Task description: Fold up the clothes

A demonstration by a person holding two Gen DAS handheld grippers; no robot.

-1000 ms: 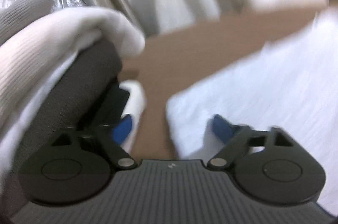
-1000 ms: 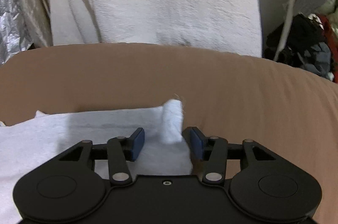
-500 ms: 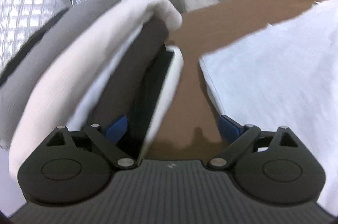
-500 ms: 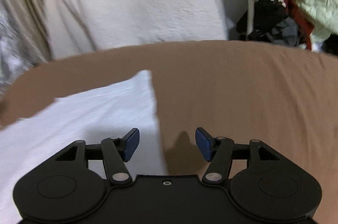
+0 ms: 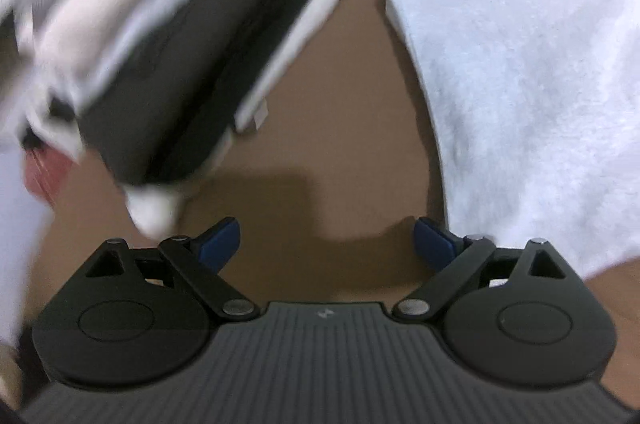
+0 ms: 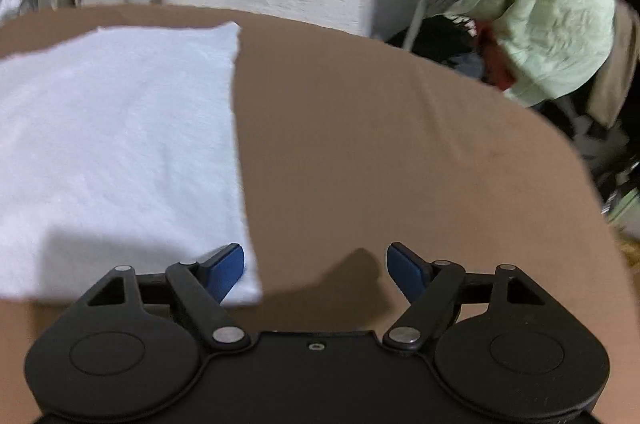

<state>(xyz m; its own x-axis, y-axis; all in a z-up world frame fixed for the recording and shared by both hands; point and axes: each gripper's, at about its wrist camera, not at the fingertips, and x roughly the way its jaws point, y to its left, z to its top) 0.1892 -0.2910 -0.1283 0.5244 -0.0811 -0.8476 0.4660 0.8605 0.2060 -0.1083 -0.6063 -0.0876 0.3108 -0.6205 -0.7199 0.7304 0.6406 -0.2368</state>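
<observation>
Hovering wide open, empty — right gripper [image 6: 315, 264] beside folded white terry cloth [image 6: 116, 152], its long right edge just left of gripper; left gripper [image 5: 326, 240] likewise empty.

a brown sheet-covered surface [image 6: 380, 144] carries everything here. a folded white cloth [image 6: 116, 144] lies flat on it, its edges fairly straight. in the left wrist view the same white cloth [image 5: 532, 84] sits apart from a blurred stack of folded white and dark clothes [image 5: 180, 44], bare brown between them.
</observation>
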